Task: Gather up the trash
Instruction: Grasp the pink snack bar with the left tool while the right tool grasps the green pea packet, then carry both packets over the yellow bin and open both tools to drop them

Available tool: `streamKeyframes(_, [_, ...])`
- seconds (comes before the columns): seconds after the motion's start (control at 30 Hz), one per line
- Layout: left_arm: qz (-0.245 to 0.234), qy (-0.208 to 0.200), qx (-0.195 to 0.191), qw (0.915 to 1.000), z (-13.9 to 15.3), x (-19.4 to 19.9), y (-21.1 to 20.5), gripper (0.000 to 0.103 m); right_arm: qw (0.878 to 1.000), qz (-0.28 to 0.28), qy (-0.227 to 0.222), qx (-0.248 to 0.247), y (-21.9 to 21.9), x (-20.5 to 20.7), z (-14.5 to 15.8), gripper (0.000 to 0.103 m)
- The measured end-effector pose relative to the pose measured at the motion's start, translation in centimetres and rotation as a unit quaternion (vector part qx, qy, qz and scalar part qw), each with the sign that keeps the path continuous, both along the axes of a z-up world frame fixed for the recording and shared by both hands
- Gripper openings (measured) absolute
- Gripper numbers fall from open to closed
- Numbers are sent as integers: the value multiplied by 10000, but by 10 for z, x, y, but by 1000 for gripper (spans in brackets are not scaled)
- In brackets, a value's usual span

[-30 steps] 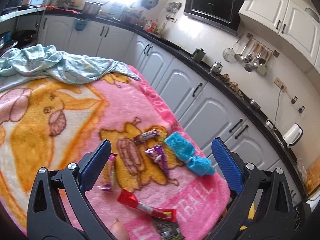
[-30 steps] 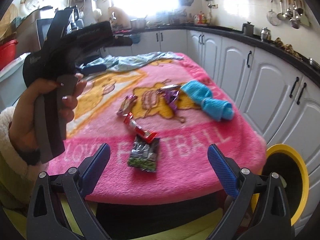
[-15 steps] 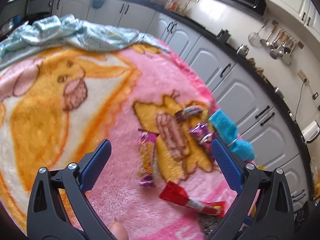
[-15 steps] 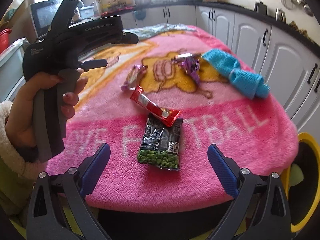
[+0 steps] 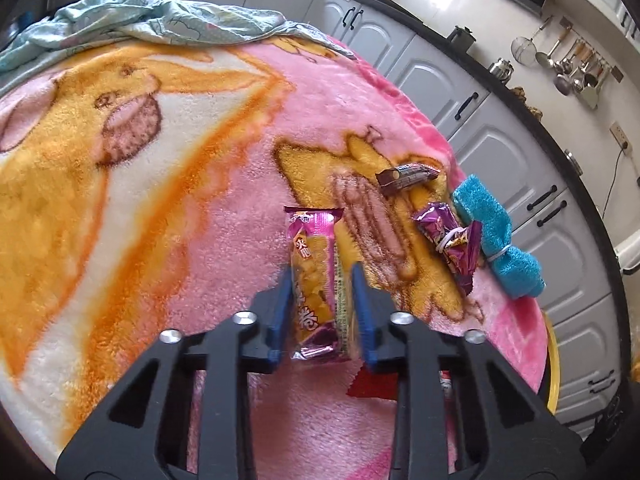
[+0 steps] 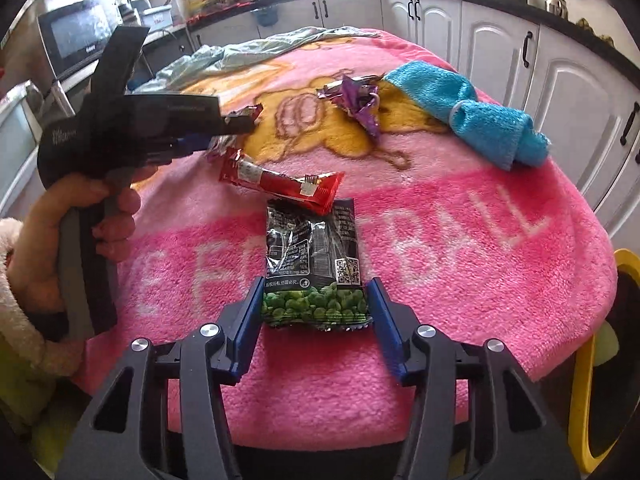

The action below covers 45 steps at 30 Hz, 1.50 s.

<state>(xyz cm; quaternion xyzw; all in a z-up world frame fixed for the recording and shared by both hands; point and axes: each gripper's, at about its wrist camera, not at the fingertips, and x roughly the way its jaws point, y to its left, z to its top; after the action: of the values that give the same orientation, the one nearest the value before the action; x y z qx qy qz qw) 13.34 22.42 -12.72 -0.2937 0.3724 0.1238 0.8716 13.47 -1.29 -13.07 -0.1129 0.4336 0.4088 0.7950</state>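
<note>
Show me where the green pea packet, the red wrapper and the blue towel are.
green pea packet (image 6: 314, 276), right wrist view, packet's middle.
red wrapper (image 6: 280, 182), right wrist view, its middle.
blue towel (image 6: 460, 110), right wrist view, folded middle.

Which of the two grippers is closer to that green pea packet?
Right. The right gripper straddles the pea packet, its jaws closing around its near end. The left gripper is farther back, beyond the red wrapper, closing around a pink wrapper.

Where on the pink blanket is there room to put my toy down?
The big orange cartoon part of the blanket, between the crumpled green sheet and the pink wafer wrapper, is bare. The stretch right of the pea packet, below the blue towel, is free too. Wrappers crowd the middle.
</note>
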Motion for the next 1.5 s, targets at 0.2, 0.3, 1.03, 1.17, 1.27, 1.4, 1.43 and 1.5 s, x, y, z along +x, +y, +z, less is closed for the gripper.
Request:
streamKeyframes(0.2, [-31,-101,82,9999,7,-4,-1,17,9997,-207,-154,-50,-18,5,7,29])
streamKeyframes(0.3, [-44,-203,252,9995,17,-6,-5,17,9994,-308,-153,71,-25,10,13,29])
streamKeyframes(1.03, [-1096,-1022,552,9872,88,-5,-91,16,9915,-922,-645,656,-104,37,86,29])
streamKeyframes(1.17, [-1284,-1069,595,9841,93,-2,-109,16,9884,-1105,-772,702,-124,41,94,29])
streamKeyframes(1.27, [-1459,-1098,612,9813,97,2,-125,16,9854,-1282,-847,736,-141,45,100,29])
streamKeyframes(1.4, [-1687,-1146,635,9769,100,8,-144,16,9808,-1519,-929,790,-163,47,107,29])
streamKeyframes(1.43, [-1742,-1158,635,9758,102,10,-149,16,9793,-1591,-969,787,-170,48,109,29])
streamKeyframes(1.5, [-1872,-1177,634,9732,104,15,-161,16,9770,-1697,-1031,782,-180,48,111,29])
